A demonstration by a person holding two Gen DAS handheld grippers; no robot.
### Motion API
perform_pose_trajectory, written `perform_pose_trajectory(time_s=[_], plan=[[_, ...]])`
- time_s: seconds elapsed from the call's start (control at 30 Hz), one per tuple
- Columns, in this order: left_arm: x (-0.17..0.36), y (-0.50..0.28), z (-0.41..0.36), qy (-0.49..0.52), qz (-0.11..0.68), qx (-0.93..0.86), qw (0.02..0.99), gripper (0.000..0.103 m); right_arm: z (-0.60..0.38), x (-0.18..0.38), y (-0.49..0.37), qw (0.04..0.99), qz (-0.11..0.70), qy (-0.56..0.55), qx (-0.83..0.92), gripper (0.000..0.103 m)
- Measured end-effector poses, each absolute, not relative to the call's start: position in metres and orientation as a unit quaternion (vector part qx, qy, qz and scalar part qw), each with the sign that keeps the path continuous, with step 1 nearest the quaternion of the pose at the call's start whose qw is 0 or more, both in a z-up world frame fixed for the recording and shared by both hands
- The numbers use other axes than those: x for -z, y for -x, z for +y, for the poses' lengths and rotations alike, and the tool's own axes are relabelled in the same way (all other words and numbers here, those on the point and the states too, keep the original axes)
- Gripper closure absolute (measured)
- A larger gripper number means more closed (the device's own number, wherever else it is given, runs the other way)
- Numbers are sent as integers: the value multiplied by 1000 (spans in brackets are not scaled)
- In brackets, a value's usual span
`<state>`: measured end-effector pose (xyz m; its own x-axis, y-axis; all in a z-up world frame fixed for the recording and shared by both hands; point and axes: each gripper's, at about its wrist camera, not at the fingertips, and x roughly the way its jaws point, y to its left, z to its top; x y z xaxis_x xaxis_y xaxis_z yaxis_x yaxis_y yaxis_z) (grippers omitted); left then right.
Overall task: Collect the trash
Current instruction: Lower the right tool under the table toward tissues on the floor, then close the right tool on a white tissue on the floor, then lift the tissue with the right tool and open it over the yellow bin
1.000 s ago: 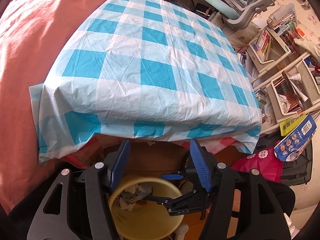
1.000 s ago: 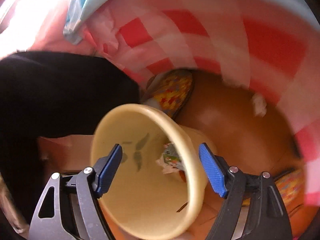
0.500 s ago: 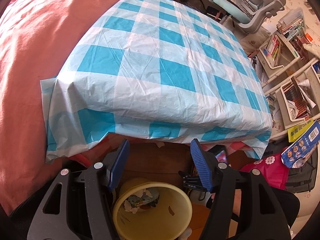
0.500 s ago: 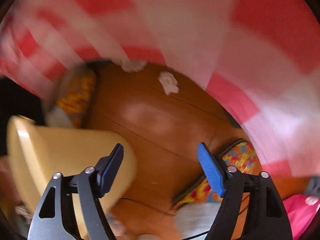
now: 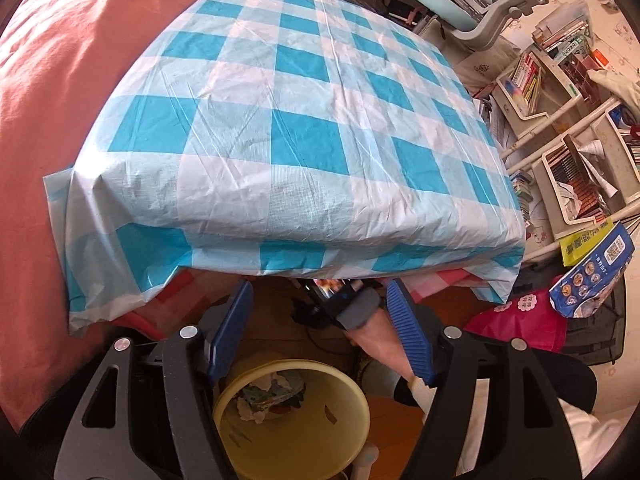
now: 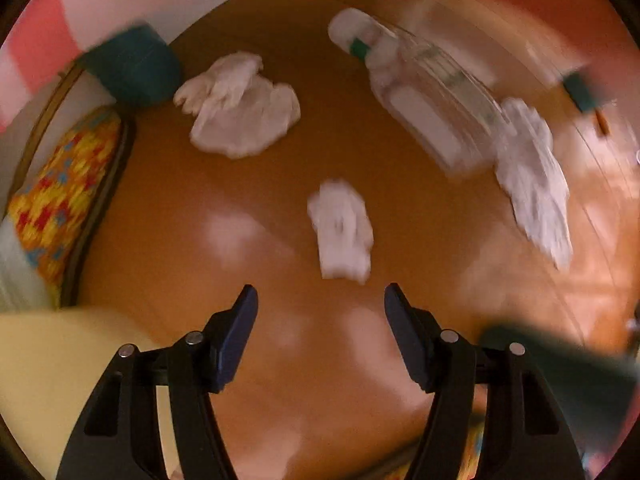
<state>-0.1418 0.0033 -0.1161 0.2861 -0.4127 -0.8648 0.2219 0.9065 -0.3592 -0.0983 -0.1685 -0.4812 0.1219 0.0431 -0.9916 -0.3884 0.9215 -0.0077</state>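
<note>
Trash lies scattered on the brown floor [image 6: 248,184] under the table: a small tissue [image 6: 342,230] just ahead of the right gripper [image 6: 320,300], a larger crumpled tissue [image 6: 242,110] further off to its left, a plastic bottle [image 6: 424,100] lying on its side to the right, and another tissue [image 6: 534,178] touching the bottle's far end. This view is blurred, so the finer details are hard to make out. The right gripper points down at the floor, its jaws closing with nothing between them; the small tissue sits beyond the tips.

The left gripper [image 5: 320,316] hangs above a yellow bin [image 5: 292,412], its jaws opening and empty. Crumpled paper and wrappers [image 5: 272,394] already sit in the bin. Between the left fingers, a hand [image 5: 380,344] reaches beneath the blue checked tablecloth [image 5: 296,132]. A pink bedspread [image 5: 52,120] lies left of the table, and shelves of books [image 5: 560,92] stand to the right.
</note>
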Motion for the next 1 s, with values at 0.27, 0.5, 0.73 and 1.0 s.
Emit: perform_pose_trajectory(time_s=[0.27, 0.5, 0.73, 1.0], plan=[[124, 133, 4, 108, 583, 201, 780, 36, -173, 510, 72, 741, 634, 147, -167, 48], [124, 132, 6, 115, 587, 197, 777, 36, -183, 499, 79, 735, 643, 127, -175, 83], [112, 143, 10, 119, 564, 203, 791, 36, -178, 461, 167, 651, 694, 193, -241, 84], [109, 154, 14, 102, 548, 189, 808, 36, -210, 311, 202, 652, 675, 235, -255, 84]])
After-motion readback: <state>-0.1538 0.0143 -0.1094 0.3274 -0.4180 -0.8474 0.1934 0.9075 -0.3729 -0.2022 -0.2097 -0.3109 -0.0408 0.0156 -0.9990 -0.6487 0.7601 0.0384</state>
